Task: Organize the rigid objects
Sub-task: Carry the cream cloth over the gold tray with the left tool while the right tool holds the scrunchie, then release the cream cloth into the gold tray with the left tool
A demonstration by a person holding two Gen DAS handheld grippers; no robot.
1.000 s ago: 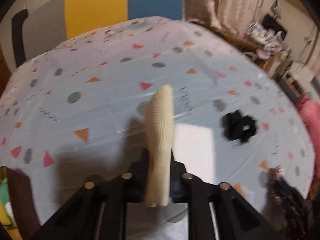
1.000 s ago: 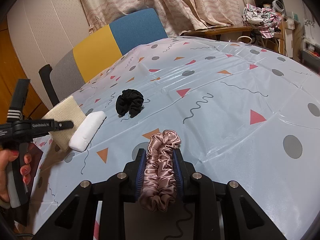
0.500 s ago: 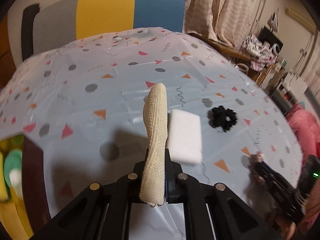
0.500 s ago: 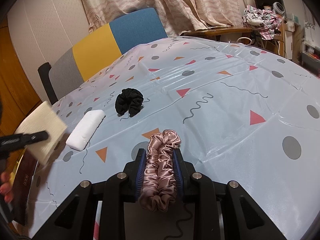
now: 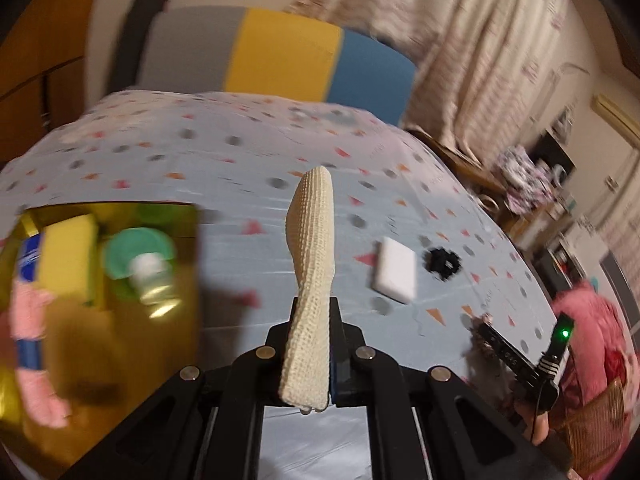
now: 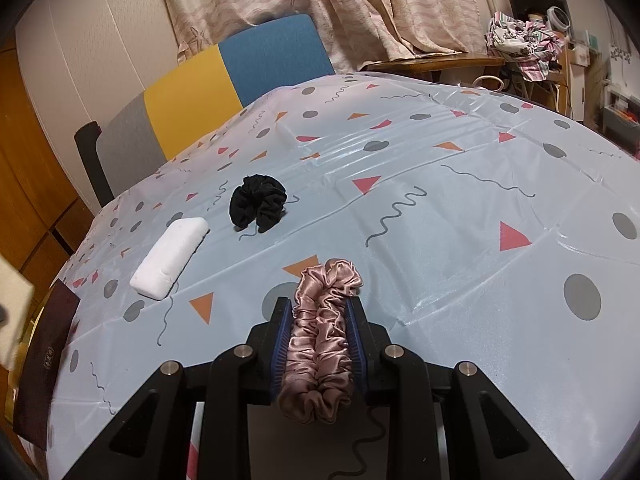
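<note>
My left gripper (image 5: 310,344) is shut on a cream knitted pad (image 5: 310,280), held upright above the table near a gold box (image 5: 100,300) at the left. My right gripper (image 6: 320,320) is shut on a pink satin scrunchie (image 6: 320,344) just above the tablecloth. A white sponge block (image 6: 170,258) and a black scrunchie (image 6: 258,208) lie on the table ahead of it; both also show in the left wrist view, the sponge (image 5: 396,276) and the scrunchie (image 5: 442,264) to the right of the pad.
The gold box holds a yellow block (image 5: 66,256), a green lid (image 5: 138,252), a small bottle (image 5: 154,284) and a pink item (image 5: 30,340). Its dark lid (image 6: 46,364) leans at the table's left edge. A grey-yellow-blue chair (image 6: 224,80) stands behind the table (image 6: 440,200).
My left gripper has swung left with the cream pad, bringing the gold box into its view; the view is blurred by motion. My right gripper has not moved.
</note>
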